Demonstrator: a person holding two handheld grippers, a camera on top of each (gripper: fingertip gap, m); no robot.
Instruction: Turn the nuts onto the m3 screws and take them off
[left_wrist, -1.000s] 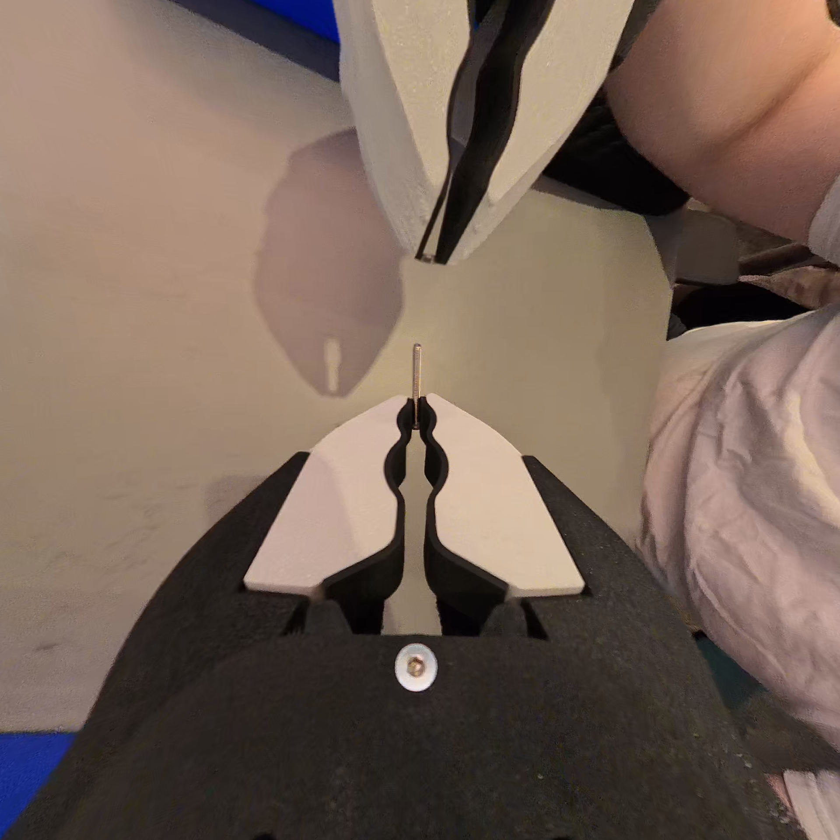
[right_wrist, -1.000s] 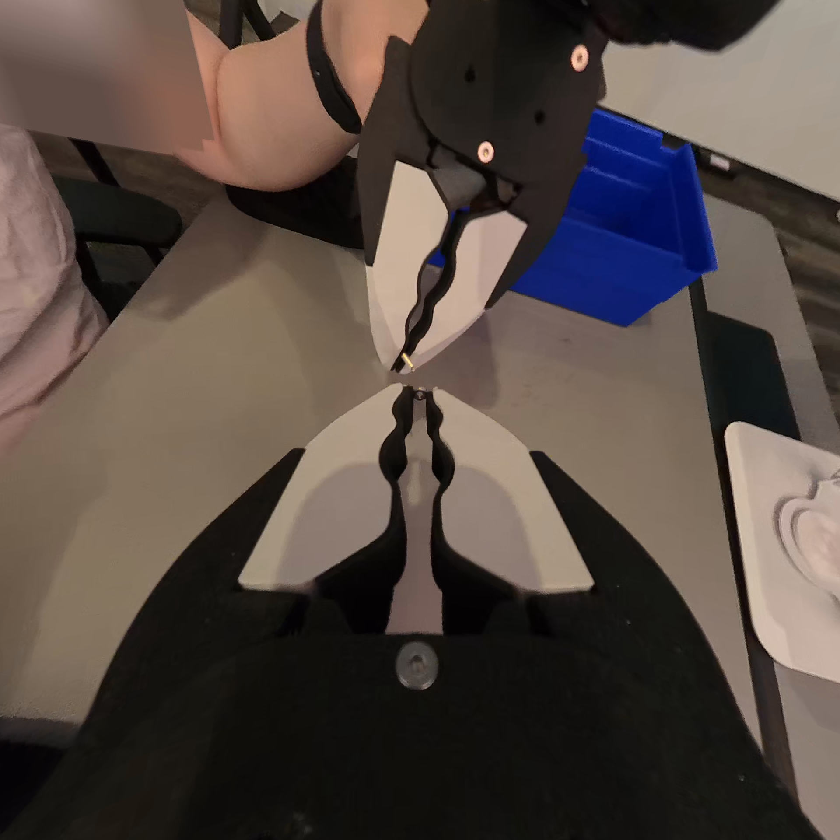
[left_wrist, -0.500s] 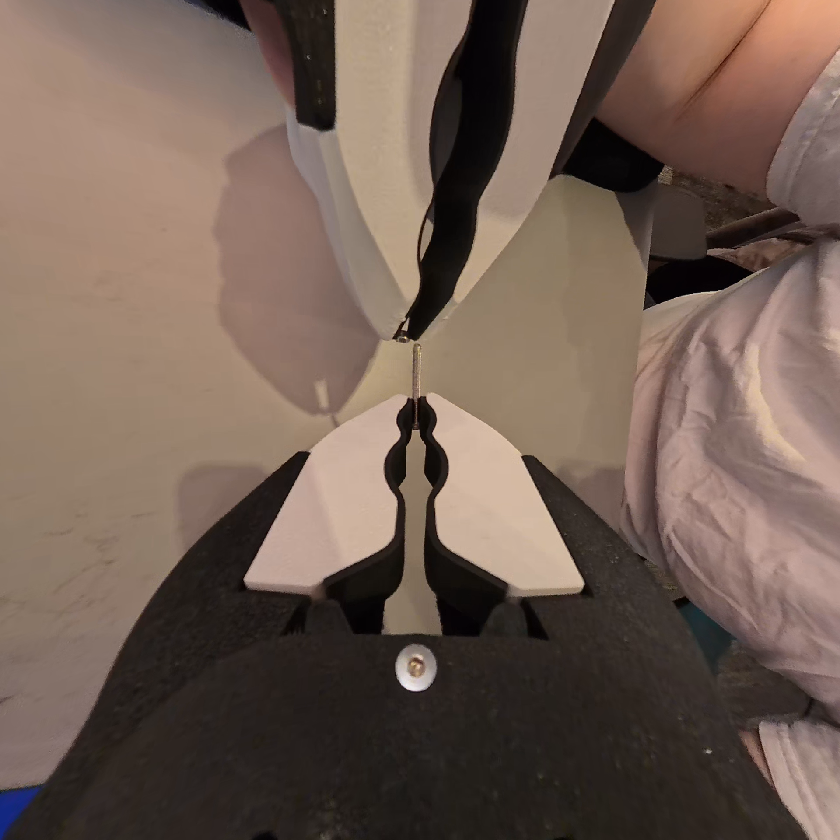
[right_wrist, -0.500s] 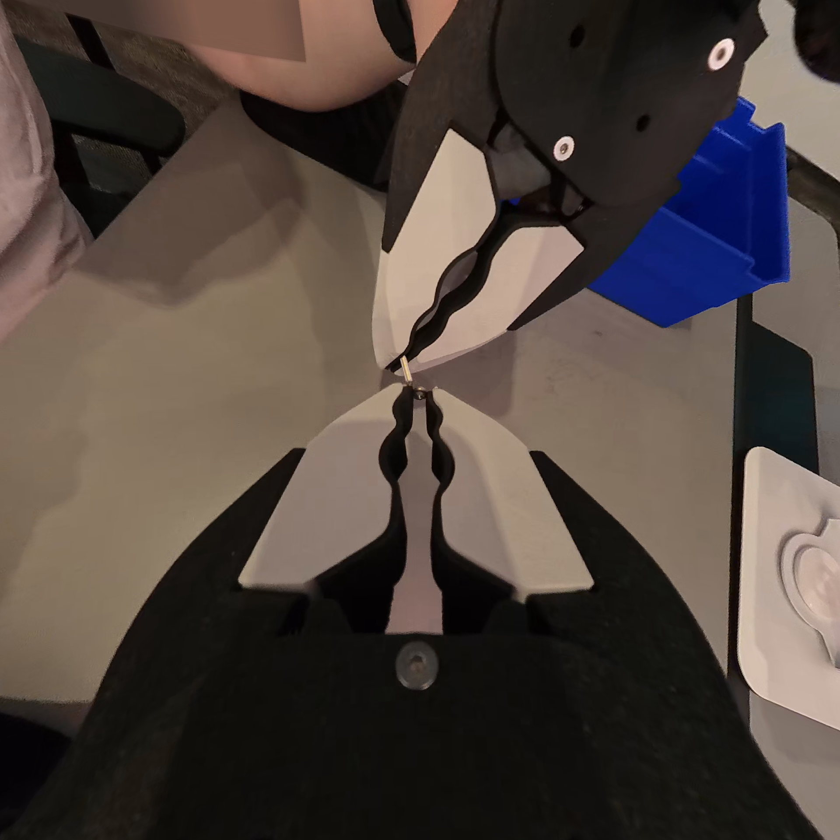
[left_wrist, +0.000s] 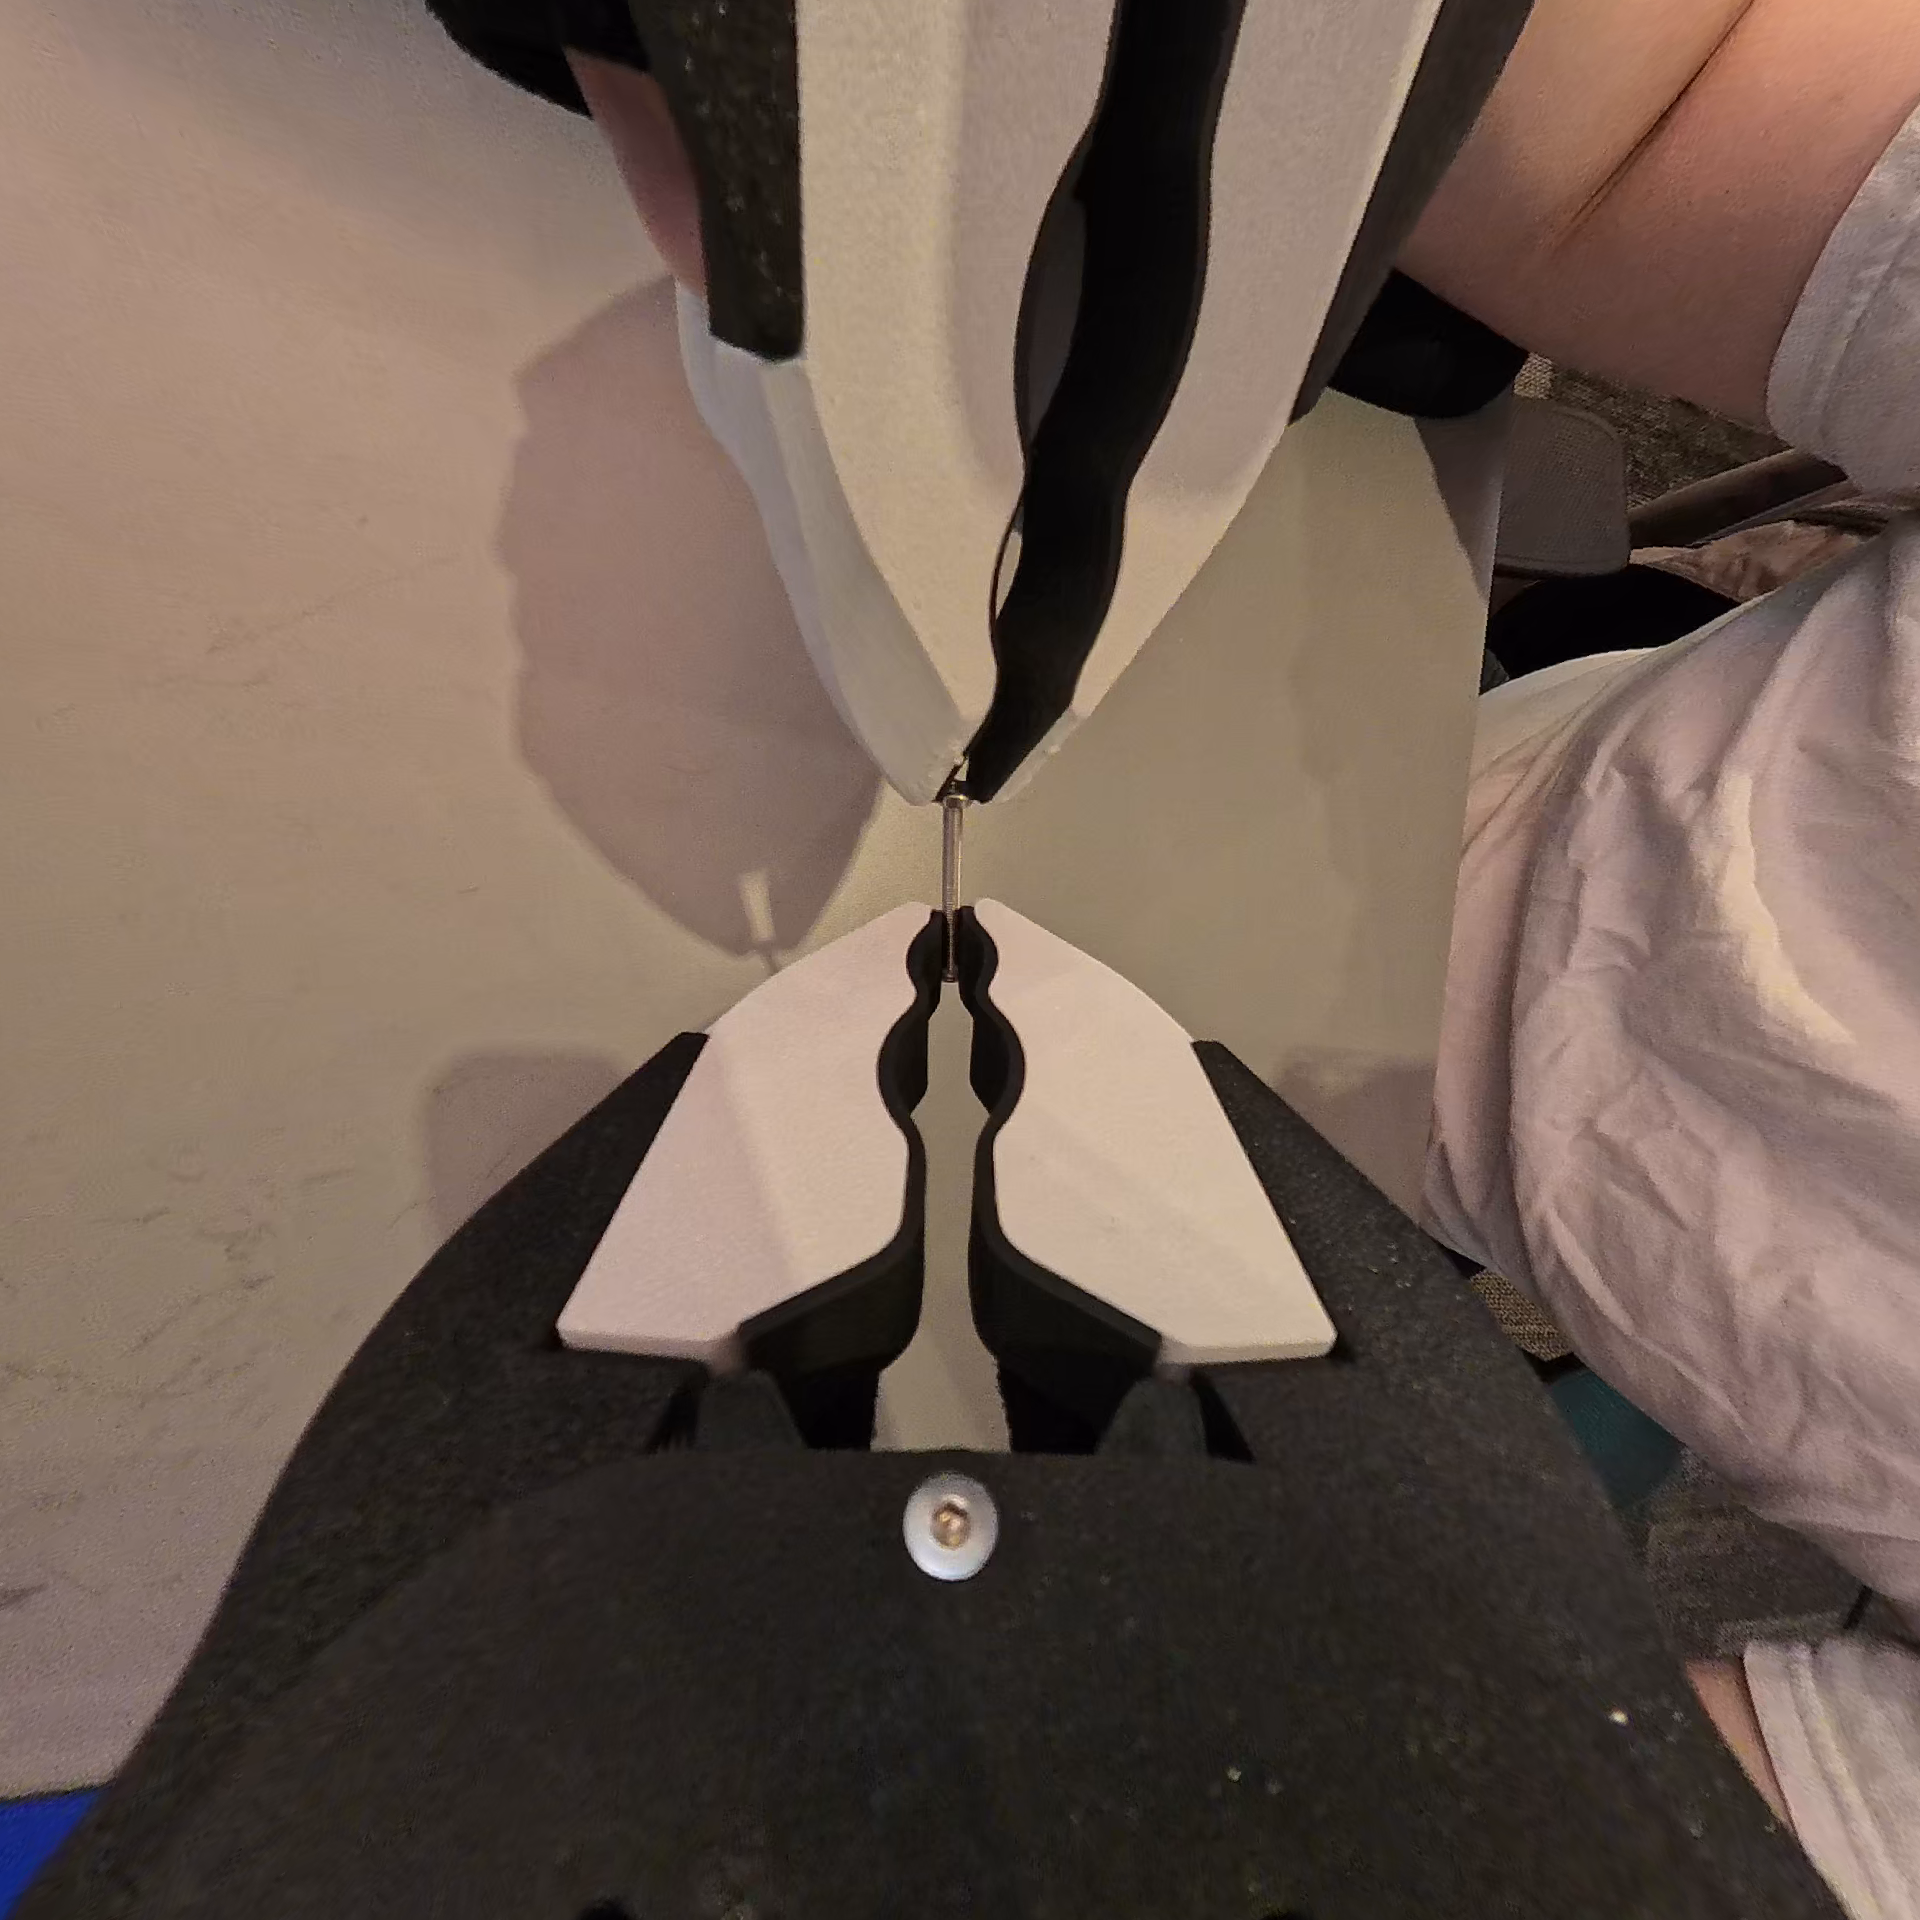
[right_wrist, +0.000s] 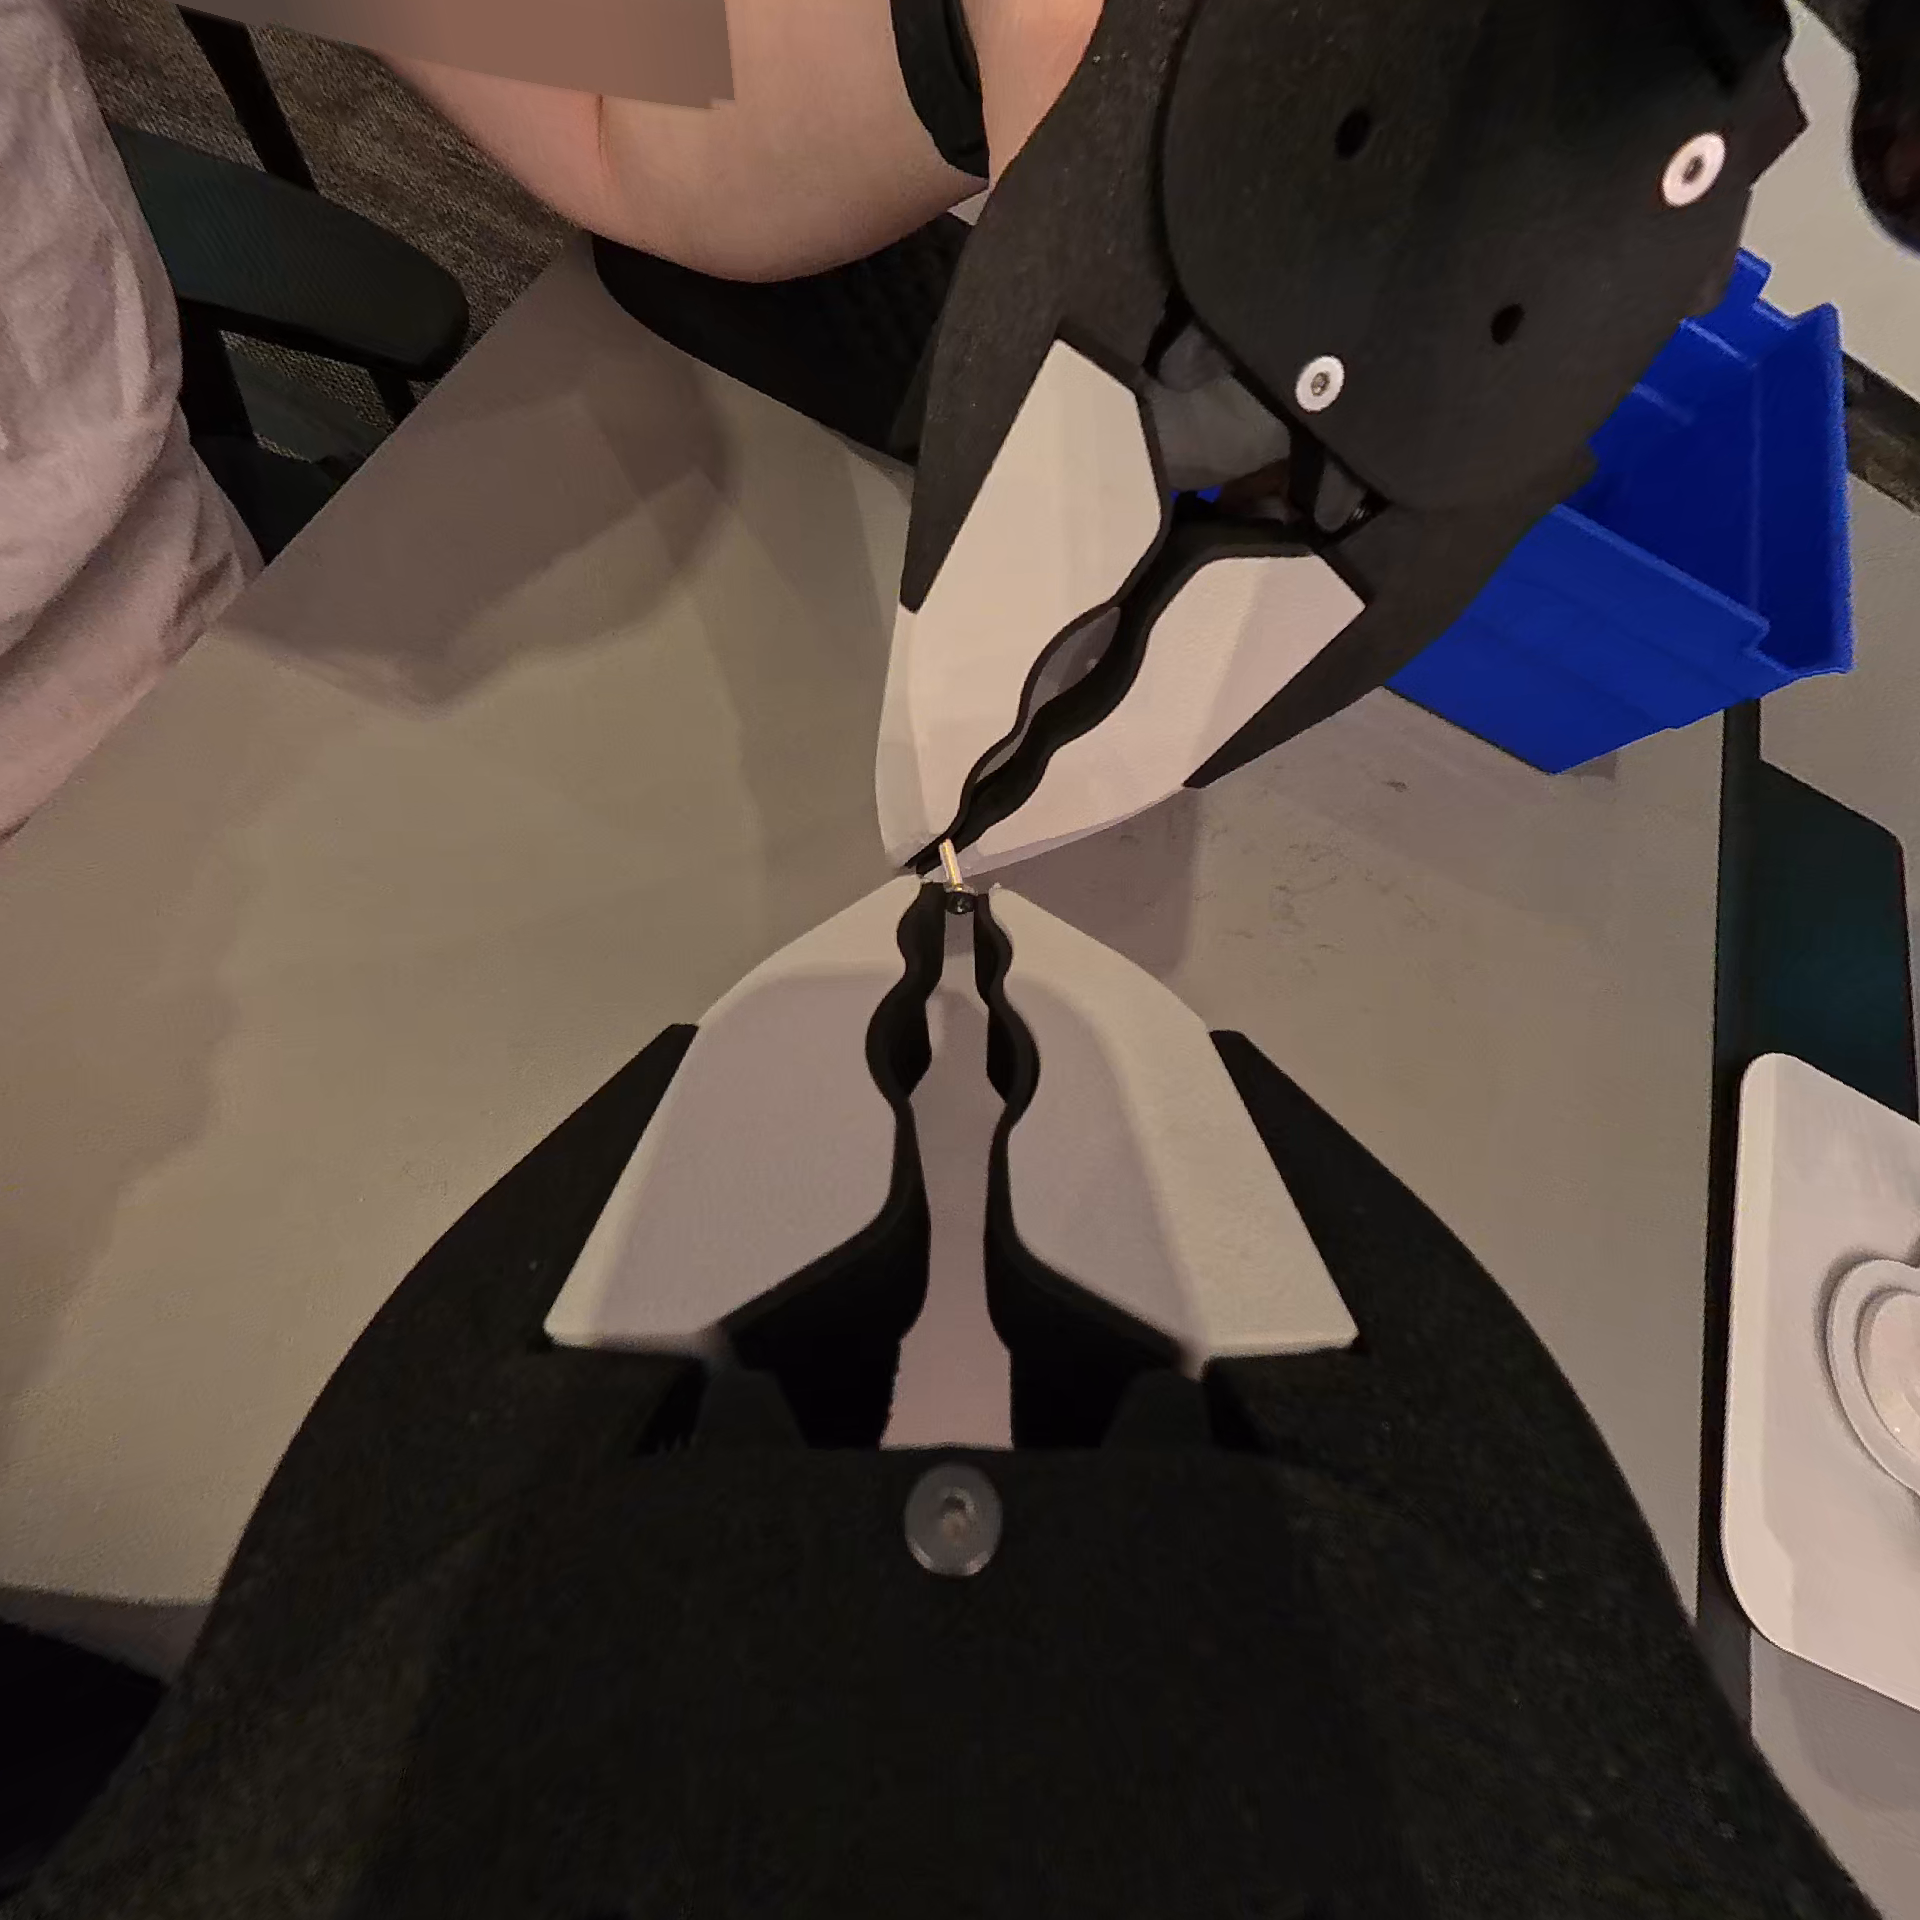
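My left gripper (left_wrist: 950, 914) is shut on a thin silver M3 screw (left_wrist: 950, 862) that sticks straight out from its tips. My right gripper (left_wrist: 961, 792) comes in from above in the left wrist view, shut on a small nut (left_wrist: 957, 797) that meets the screw's free end. In the right wrist view my right gripper (right_wrist: 957, 902) holds the dark nut (right_wrist: 958, 906) at its tips. The screw (right_wrist: 948, 862) reaches it from the left gripper (right_wrist: 940, 850) above. Both hover over the grey table (right_wrist: 416, 883).
A blue bin (right_wrist: 1662, 582) stands on the table behind the left gripper. A white tray (right_wrist: 1839, 1351) with a clear cup lies at the right edge. A person's arm (left_wrist: 1662, 187) and white shirt (left_wrist: 1714, 987) fill the right side. A dark chair (right_wrist: 281, 281) stands beyond the table. Only a small space, under 4 cm, lies between the two pairs of fingers.
My right gripper with the nut has moved toward the left gripper. The gap closed and the nut now touches the screw's tip. The left gripper kept its grip.
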